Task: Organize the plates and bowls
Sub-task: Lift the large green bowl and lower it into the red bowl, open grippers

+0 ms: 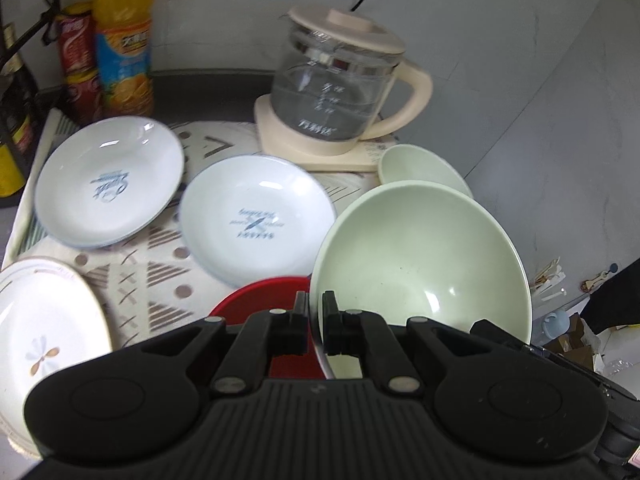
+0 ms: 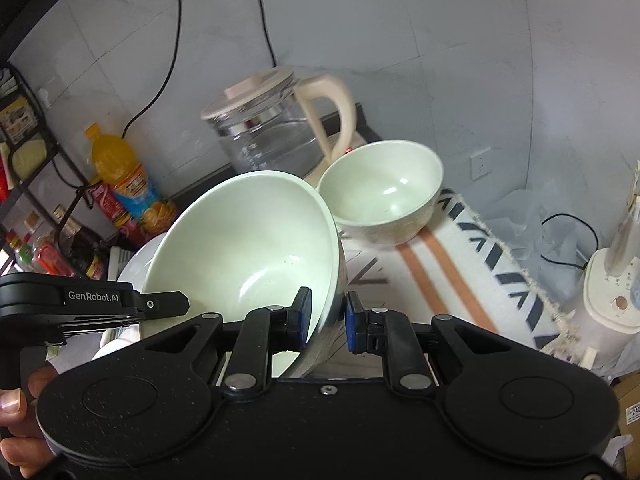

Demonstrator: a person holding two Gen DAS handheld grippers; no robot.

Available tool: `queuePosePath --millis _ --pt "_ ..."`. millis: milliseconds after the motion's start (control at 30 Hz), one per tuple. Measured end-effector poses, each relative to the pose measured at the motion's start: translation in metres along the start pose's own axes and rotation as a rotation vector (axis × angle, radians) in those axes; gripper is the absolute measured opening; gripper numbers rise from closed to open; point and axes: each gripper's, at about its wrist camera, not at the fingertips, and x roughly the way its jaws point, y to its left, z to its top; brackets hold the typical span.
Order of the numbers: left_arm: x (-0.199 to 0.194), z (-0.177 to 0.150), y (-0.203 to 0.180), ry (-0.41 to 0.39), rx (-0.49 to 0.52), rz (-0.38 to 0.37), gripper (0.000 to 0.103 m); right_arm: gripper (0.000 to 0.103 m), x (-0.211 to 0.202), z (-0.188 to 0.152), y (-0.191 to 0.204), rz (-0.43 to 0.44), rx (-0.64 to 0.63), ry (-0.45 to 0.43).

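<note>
A large pale green bowl [image 1: 420,264] is held tilted above the mat, over a red bowl [image 1: 260,300]. My left gripper [image 1: 316,312] is shut on its near rim. My right gripper [image 2: 326,312] is shut on the same bowl [image 2: 248,248] at its right rim. A smaller pale green bowl [image 2: 384,188] stands upright on the mat behind it; it also shows in the left wrist view [image 1: 420,168]. Two white plates with blue print [image 1: 108,180] [image 1: 256,216] and a white plate with a flower [image 1: 44,332] lie on the mat.
A glass kettle with a cream lid [image 1: 340,80] stands on its base at the back. An orange drink bottle [image 1: 124,40] and a red can [image 1: 78,64] stand at the back left. A black rack [image 2: 28,152] is on the left. A white appliance [image 2: 612,292] stands right.
</note>
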Motion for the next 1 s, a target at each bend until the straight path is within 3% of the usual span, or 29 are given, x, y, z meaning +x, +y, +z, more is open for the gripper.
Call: queuePosePath --millis 700,1000 --pt "0.024 -0.04 0.049 0.154 -0.084 0.087 0.008 0.014 0.025 -0.041 0.036 -0.006 -0.075 0.103" --pt "0.031 -0.04 0.053 0.193 -0.118 0.103 0.009 0.012 0.04 -0.048 0.042 -0.028 -0.135 0.131"
